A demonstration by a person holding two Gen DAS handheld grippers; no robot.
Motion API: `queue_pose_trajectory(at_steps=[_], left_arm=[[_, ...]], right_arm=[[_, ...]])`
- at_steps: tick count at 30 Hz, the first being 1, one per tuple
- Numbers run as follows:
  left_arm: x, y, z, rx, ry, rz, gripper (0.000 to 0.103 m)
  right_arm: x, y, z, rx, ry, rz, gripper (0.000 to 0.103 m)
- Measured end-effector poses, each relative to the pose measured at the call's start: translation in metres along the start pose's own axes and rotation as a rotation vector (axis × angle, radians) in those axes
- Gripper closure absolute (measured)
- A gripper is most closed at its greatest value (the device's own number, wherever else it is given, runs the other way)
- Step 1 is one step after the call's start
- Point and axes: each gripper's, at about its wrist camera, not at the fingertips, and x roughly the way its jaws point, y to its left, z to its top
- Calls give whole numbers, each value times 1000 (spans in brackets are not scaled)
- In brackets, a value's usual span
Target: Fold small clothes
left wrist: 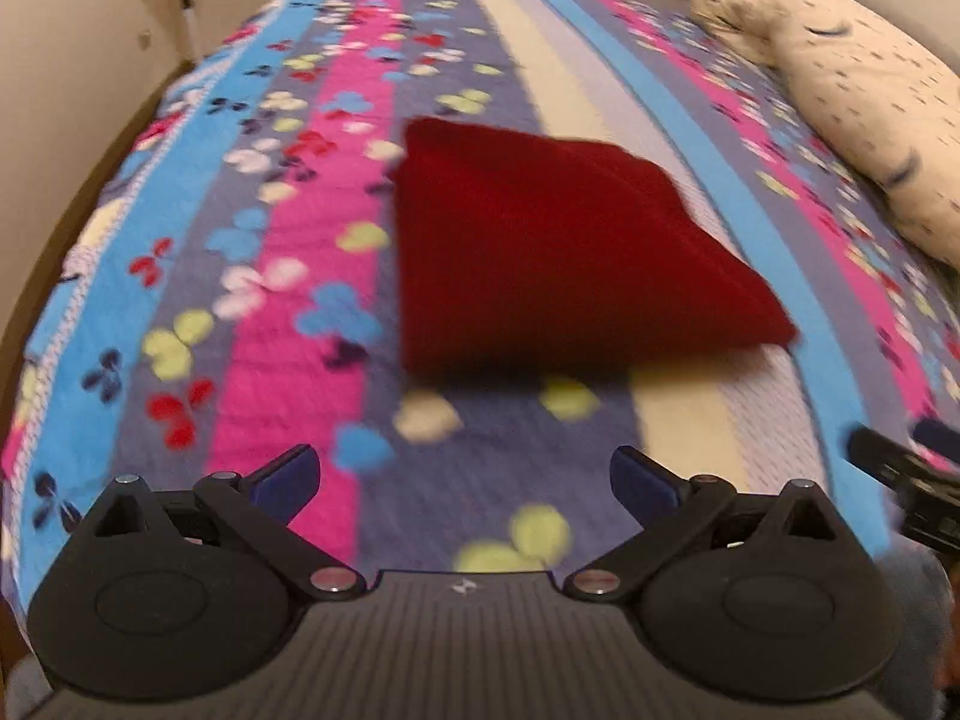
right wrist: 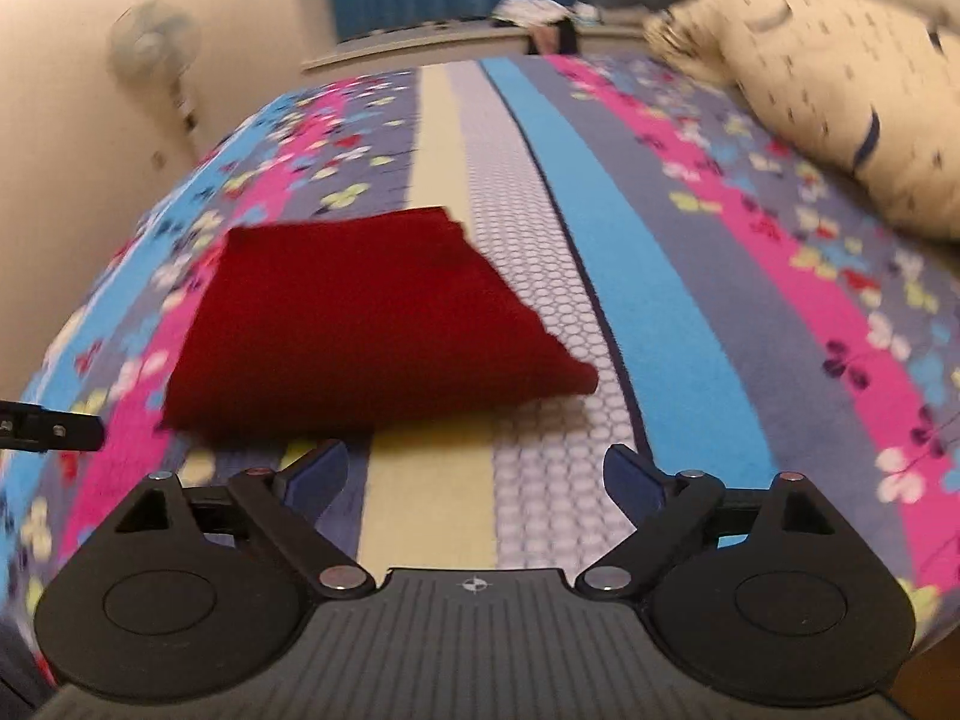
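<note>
A dark red folded garment (left wrist: 558, 252) lies flat on the striped, butterfly-patterned bedspread (left wrist: 252, 312). It also shows in the right wrist view (right wrist: 360, 318), left of centre. My left gripper (left wrist: 465, 477) is open and empty, above the bedspread short of the garment's near edge. My right gripper (right wrist: 474, 474) is open and empty, just short of the garment's near right corner. The right gripper's body shows at the left wrist view's right edge (left wrist: 906, 474); the left gripper's tip shows at the right wrist view's left edge (right wrist: 54, 426).
A cream patterned pillow (left wrist: 864, 96) lies at the bed's far right, also in the right wrist view (right wrist: 840, 90). A standing fan (right wrist: 156, 54) is by the left wall. A ledge with clutter (right wrist: 540, 18) runs behind the bed. The bed's left edge drops off near the wall.
</note>
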Motion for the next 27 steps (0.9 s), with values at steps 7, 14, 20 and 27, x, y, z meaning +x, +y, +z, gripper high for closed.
queue_pose_trajectory(at_steps=[7,14,20,27], left_arm=[[-47,-25,-38,9,-71,49,0],[-73,-30,-48,22,-134,93,0],[-76,-26,-55,0,-123,46,0],[-77,-33,-58,27,-124,44,0]], right_arm=[[-49,17,-13,-2,-37,3,7],[-88,29,-30,-46,-86,2,6],[-101,31,-35,-81,-104,-18,6],[-103,33,-36,-80,-106,-14,6]])
